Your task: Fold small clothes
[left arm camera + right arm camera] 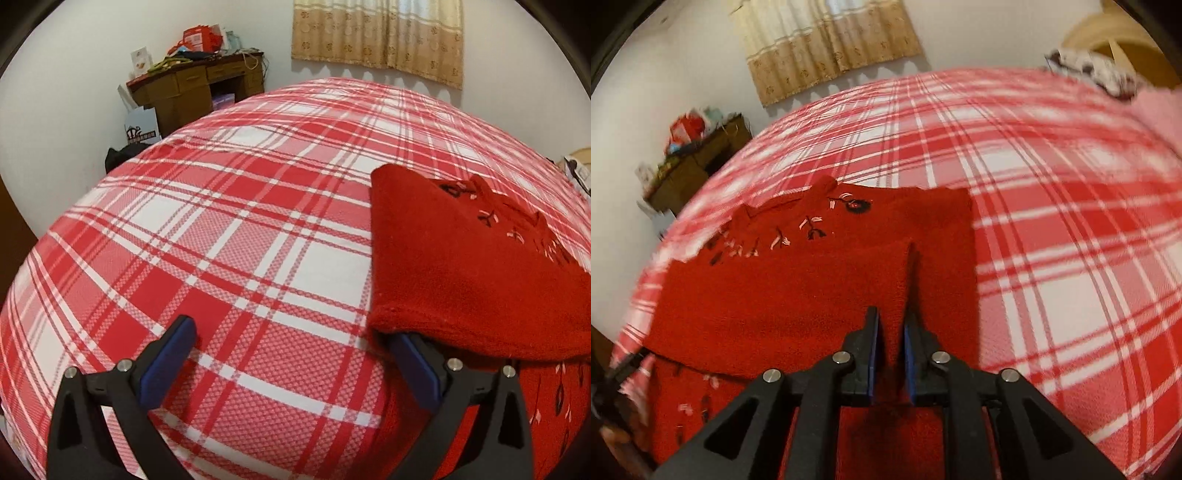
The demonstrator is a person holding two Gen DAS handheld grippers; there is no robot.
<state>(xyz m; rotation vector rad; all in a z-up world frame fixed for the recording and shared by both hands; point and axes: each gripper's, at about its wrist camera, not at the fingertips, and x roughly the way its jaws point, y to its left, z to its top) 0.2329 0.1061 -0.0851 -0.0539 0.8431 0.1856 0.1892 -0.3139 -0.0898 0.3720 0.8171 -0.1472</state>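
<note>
The bedsheet (229,229) is a red, pink and white plaid. The garment (783,295) is deep red with pink and black embroidered flowers, and the curtain (376,37) is beige with round motifs.

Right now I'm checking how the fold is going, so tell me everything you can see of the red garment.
The red garment is a fuzzy, knit-looking piece with pink and black flower embroidery near its collar. It lies on the plaid bed sheet, its near part doubled back over itself. The right gripper is shut on the folded layer's edge. The left gripper is open, one finger tucked under the raised corner.
</note>
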